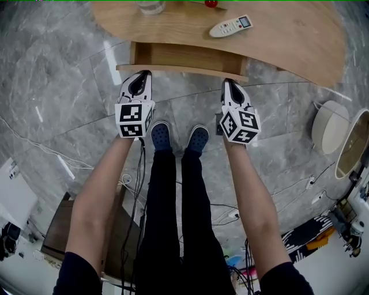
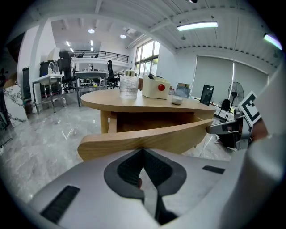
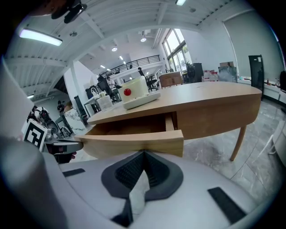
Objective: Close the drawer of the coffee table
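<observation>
The wooden coffee table [image 1: 288,40] has its drawer pulled out toward me; the curved drawer front [image 1: 179,70] faces my feet. My left gripper [image 1: 140,78] is shut, its tip against the left part of the drawer front [image 2: 147,136]. My right gripper [image 1: 230,84] is shut too, its tip at the right part of the drawer front [image 3: 134,143]. The drawer's inside [image 3: 129,126] looks empty. From the left gripper view the right gripper [image 2: 223,127] shows at the panel's far end, and the left gripper [image 3: 62,146] shows the same way in the right gripper view.
On the tabletop lie a white remote [image 1: 230,26], a glass [image 1: 151,7] and a white box with a red knob [image 2: 155,87]. My shoes [image 1: 160,136] stand just before the drawer. A round white stool [image 1: 330,125] is at right; cables [image 1: 230,213] trail behind me.
</observation>
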The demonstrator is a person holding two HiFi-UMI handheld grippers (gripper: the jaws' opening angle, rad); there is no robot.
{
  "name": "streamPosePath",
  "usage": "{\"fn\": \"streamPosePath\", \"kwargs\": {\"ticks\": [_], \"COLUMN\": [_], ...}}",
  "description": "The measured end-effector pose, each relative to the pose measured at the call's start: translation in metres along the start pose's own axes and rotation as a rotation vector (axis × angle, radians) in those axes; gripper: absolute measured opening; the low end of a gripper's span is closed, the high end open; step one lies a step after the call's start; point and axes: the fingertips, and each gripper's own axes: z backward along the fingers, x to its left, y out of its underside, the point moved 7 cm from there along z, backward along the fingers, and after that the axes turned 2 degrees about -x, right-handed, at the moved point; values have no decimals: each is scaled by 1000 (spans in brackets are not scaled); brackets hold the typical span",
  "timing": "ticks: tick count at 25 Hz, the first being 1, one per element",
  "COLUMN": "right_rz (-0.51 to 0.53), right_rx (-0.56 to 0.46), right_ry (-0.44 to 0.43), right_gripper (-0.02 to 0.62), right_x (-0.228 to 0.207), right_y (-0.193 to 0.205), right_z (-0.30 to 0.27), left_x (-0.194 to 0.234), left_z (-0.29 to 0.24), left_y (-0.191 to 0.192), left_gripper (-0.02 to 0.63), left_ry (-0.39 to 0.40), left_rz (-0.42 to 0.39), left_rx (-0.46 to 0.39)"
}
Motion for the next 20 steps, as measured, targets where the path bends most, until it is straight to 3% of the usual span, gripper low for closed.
{"fn": "streamPosePath", "kwargs": {"ticks": [20], "right_rz": [22], "right_rx": [1], "right_ry": [-17], "right_gripper": [26], "right_x": [-9], "right_y": [-26], "right_z": [-29], "left_x": [10], "left_z": [-30], "left_y": [-24], "left_gripper": [25], "left_ry": [-31], "left_rz": [14], "left_rx": [6]}}
